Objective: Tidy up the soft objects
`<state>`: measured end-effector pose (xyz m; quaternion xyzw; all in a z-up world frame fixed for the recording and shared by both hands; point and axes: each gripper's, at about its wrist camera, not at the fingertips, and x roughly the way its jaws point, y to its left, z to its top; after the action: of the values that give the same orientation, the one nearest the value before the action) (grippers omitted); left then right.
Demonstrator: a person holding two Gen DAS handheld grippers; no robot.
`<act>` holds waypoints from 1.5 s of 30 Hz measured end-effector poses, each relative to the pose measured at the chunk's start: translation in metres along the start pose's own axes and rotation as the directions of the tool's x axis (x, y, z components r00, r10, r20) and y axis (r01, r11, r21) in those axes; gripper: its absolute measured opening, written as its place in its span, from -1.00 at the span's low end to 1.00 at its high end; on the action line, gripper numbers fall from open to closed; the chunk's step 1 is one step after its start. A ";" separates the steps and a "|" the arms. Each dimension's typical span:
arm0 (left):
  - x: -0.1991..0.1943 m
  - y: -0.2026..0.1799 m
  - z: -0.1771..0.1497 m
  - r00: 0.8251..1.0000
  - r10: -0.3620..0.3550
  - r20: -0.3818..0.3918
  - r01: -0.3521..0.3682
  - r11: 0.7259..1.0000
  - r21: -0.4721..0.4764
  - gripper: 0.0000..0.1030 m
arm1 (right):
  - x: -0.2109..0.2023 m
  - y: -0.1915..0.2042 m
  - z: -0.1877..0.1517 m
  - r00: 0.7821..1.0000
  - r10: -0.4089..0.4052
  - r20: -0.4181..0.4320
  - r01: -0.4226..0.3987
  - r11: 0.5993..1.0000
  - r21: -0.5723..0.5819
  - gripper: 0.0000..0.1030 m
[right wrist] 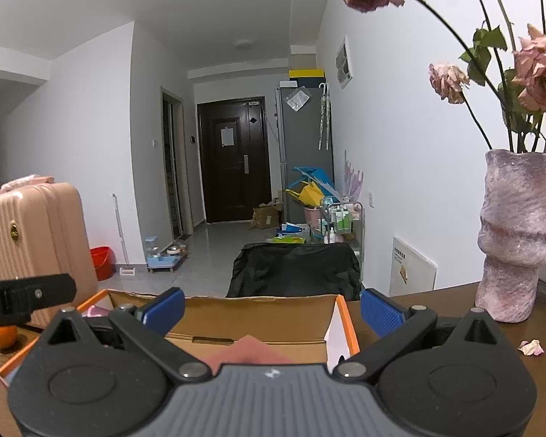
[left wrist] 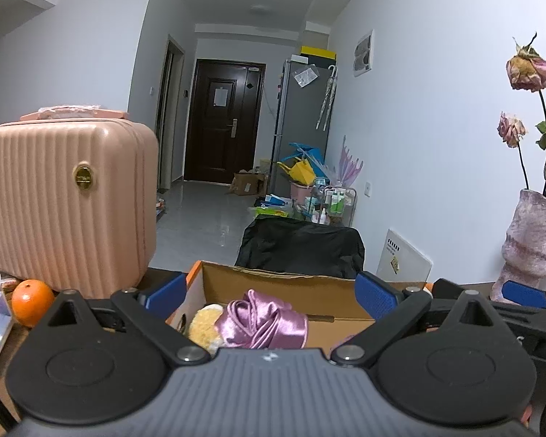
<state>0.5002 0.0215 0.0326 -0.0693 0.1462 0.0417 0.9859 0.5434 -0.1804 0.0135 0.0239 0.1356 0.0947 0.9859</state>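
An open cardboard box with orange edges sits on the brown table. Inside it lie a shiny purple satin cloth and a cream plush toy to its left. My left gripper stands open above the box's near side, nothing between its blue pads. In the right wrist view the same box shows a pink soft thing at its near side. My right gripper is open over it, its pads apart from it. The right gripper's blue pad also shows at the left wrist view's right edge.
A pink ribbed case stands at the table's left, an orange in front of it. A pink vase with dried roses stands at the right, a fallen petal near it. A black-draped chair is behind the box.
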 end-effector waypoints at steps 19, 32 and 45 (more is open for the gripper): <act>-0.122 0.028 -0.023 1.000 0.013 0.026 -0.014 0.999 0.029 1.00 | -0.125 0.012 -0.025 0.998 0.063 0.026 -0.061 0.996 -0.058 1.00; -0.267 0.037 -0.068 0.998 -0.019 0.062 0.013 0.995 0.100 1.00 | -0.274 0.027 -0.056 0.992 0.081 0.094 -0.071 0.992 -0.105 1.00; -0.366 0.043 -0.135 0.999 -0.048 0.014 0.047 0.996 0.075 1.00 | -0.393 0.023 -0.109 0.999 0.041 0.023 -0.039 0.997 -0.062 1.00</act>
<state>0.1089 0.0208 0.0068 -0.0355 0.1381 0.0134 0.9897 0.1379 -0.2319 0.0134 -0.0026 0.1203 0.1183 0.9857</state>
